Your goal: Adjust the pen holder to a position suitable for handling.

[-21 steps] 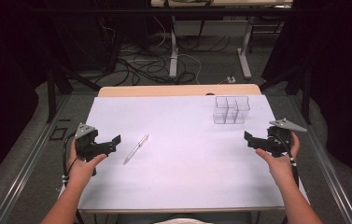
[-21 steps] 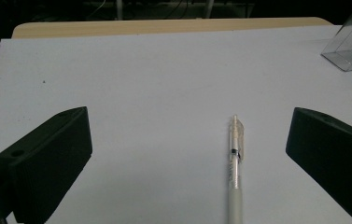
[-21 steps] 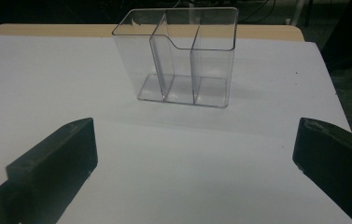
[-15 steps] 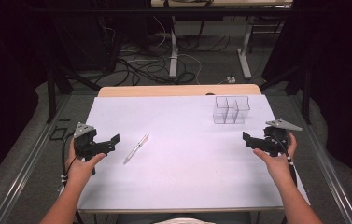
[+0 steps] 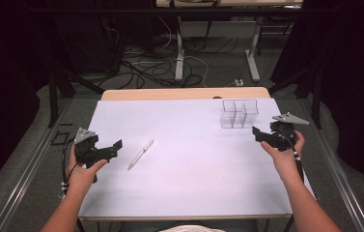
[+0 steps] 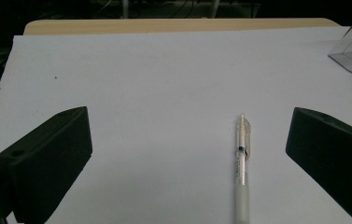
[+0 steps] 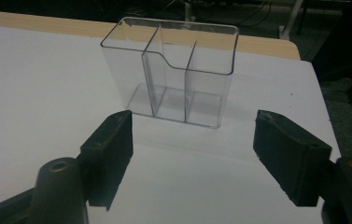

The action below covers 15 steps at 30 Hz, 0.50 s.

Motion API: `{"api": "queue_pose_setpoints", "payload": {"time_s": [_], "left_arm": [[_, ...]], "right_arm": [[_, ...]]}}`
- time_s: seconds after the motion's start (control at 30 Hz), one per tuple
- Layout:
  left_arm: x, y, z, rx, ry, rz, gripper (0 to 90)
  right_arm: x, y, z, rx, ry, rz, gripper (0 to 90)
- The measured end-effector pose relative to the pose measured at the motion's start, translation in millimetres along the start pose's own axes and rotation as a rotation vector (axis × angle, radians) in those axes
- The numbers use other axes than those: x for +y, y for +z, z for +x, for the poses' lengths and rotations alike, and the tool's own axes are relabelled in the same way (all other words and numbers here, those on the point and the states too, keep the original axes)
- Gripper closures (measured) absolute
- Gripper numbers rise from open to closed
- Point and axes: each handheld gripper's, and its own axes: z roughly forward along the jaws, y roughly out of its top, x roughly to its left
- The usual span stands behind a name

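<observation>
Over a white-covered table, the left gripper hangs with jaws spread wide and empty, a clear pen lying flat between them, while the right gripper, likewise open and empty, faces a clear plastic organizer standing near the far right corner.

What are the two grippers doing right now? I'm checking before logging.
Left gripper: open, holding nothing; the pen lies on the table between its jaws, untouched.
Right gripper: open, empty, facing the clear organizer.
</observation>
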Motion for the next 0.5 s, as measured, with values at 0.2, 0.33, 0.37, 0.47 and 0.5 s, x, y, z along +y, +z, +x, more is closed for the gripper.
{"api": "queue_pose_setpoints", "payload": {"time_s": [0.2, 0.33, 0.37, 0.47, 0.5], "left_arm": [[0.3, -2.3, -0.6, 0.006, 0.005, -0.001, 0.4], [0.8, -3.8, -0.9, 0.01, 0.006, -0.005, 0.5], [0.7, -4.0, -1.1, 0.012, 0.006, -0.005, 0.5], [0.6, -4.0, -1.3, 0.012, 0.009, -0.003, 0.6], [0.5, -3.9, -1.2, 0.012, 0.011, -0.003, 0.6]], "right_arm": [[12.5, 3.5, -5.1, 0.002, 0.023, 0.03, 35.7], [21.9, 5.3, -7.2, -0.005, 0.015, 0.054, 35.9], [24.5, 5.9, -7.3, -0.001, 0.014, 0.056, 35.9], [32.2, 8.8, -8.9, 0.011, -0.01, 0.043, 35.9], [34.8, 9.7, -9.2, 0.008, -0.013, 0.046, 34.6]]}}
